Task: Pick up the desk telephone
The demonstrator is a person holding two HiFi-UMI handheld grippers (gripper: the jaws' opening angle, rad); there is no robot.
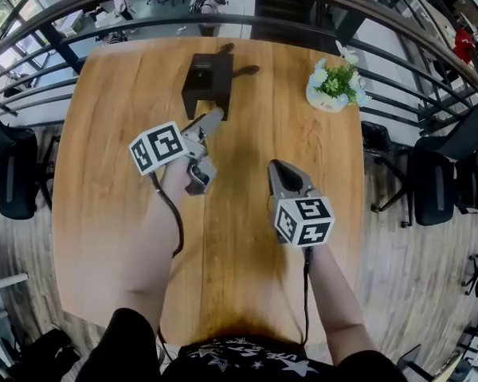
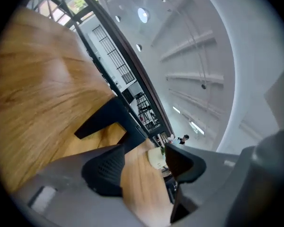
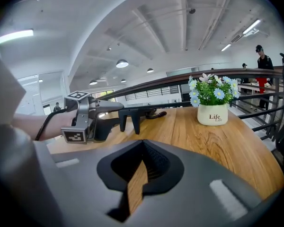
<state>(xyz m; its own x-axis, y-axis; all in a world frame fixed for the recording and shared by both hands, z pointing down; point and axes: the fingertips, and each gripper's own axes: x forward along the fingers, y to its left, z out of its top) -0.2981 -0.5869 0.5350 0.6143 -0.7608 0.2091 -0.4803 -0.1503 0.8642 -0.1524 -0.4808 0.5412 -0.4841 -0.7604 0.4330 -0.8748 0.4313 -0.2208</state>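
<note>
1. Tabletop (image 1: 247,213): a wooden surface that carries every item. The step in hand is judged to be the approach to the grasp; the lift has not begun.
2. Desk telephone (image 1: 207,82): a black unit that stands near the middle of the far edge of the tabletop, resting on the wood. No brand or lettering can be read on it.
3. Left tongs (image 1: 211,118): rolled onto its side, with the tips just beside the near edge of the desk telephone. Whether they touch it cannot be confirmed. The jaws stand wide apart. Only bare wood shows between them, and the telephone lies beyond the tips.
4. Right tongs (image 1: 280,169): held over the middle of the tabletop, right of centre and well apart from the telephone. The jaws are closed together and hold nothing.
5. Next move, as a judgement: advance the left tongs until the jaws straddle a firm edge of the telephone body, then close and raise. Keep the unit level, as the handset may slip off.
6. Flower pot (image 1: 331,94): a white pot at the far right corner of the tabletop. Its label reads "Life"; the smaller line beneath is too small to read.
</note>
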